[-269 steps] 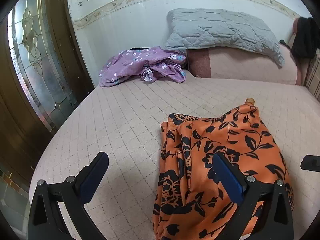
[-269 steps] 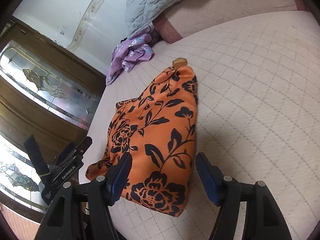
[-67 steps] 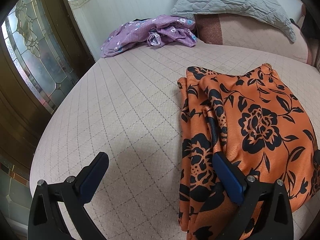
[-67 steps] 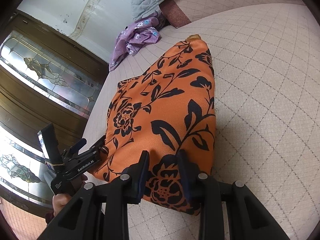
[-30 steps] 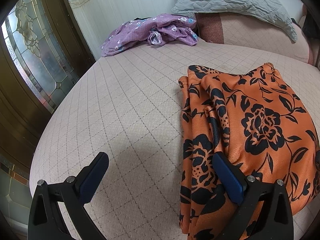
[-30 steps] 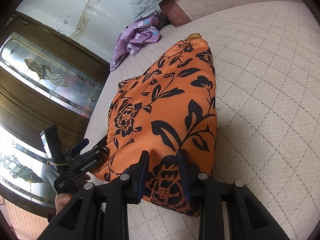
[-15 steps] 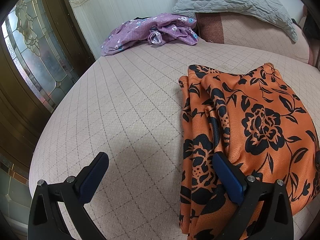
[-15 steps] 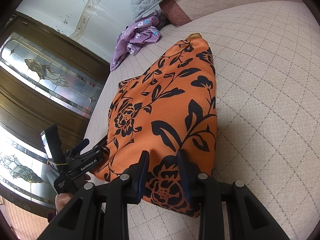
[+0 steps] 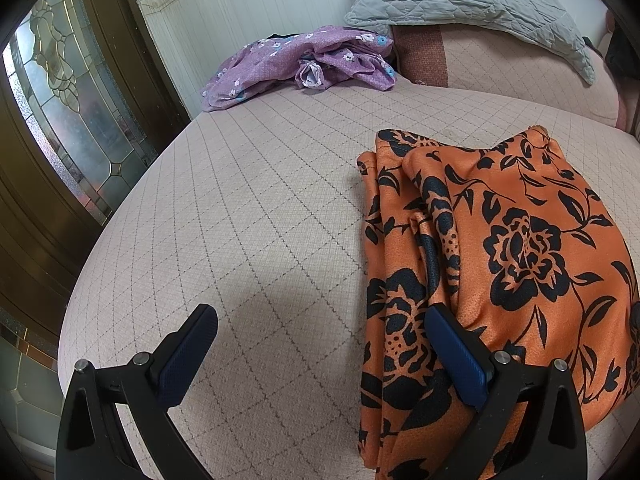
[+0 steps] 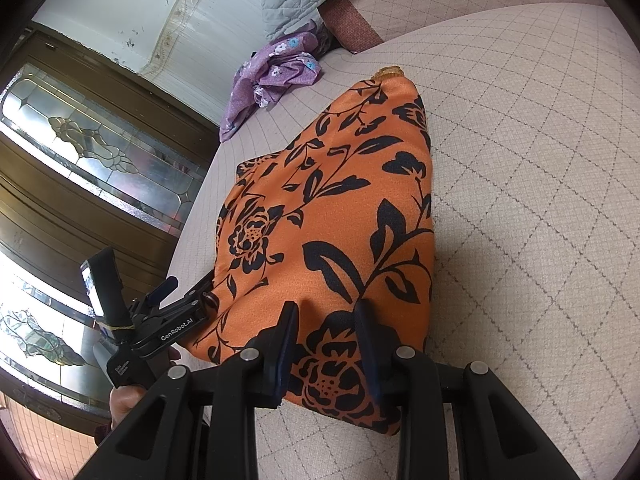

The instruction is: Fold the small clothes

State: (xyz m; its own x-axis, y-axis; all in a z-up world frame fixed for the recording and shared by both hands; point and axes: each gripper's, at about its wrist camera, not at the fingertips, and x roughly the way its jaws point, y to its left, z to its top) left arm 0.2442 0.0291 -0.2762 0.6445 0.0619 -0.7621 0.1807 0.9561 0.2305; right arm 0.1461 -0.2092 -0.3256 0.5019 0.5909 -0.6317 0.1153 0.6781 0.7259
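Note:
An orange garment with black flowers point(image 9: 520, 240) lies folded on the pale quilted bed point(image 9: 260, 220). My left gripper point(image 9: 320, 318) is open wide at the garment's left edge, its right finger point(image 9: 452, 352) over the cloth and its left finger over bare bed. In the right wrist view, my right gripper point(image 10: 325, 316) has its jaws narrow, shut on a bunch of the orange garment point(image 10: 332, 200) at its near end. The left gripper point(image 10: 188, 286) also shows there at the garment's left corner, held by a hand point(image 10: 128, 396).
A crumpled purple flowered garment point(image 9: 304, 64) lies at the far side of the bed by the wall. A grey quilted pillow point(image 9: 472, 4) rests on a pink bolster behind. A wooden door with leaded glass point(image 9: 72, 120) stands close along the bed's left edge.
Nine seconds ago the right gripper was open wide; since then it has shut on the garment's near end. Over the last second nothing has visibly moved.

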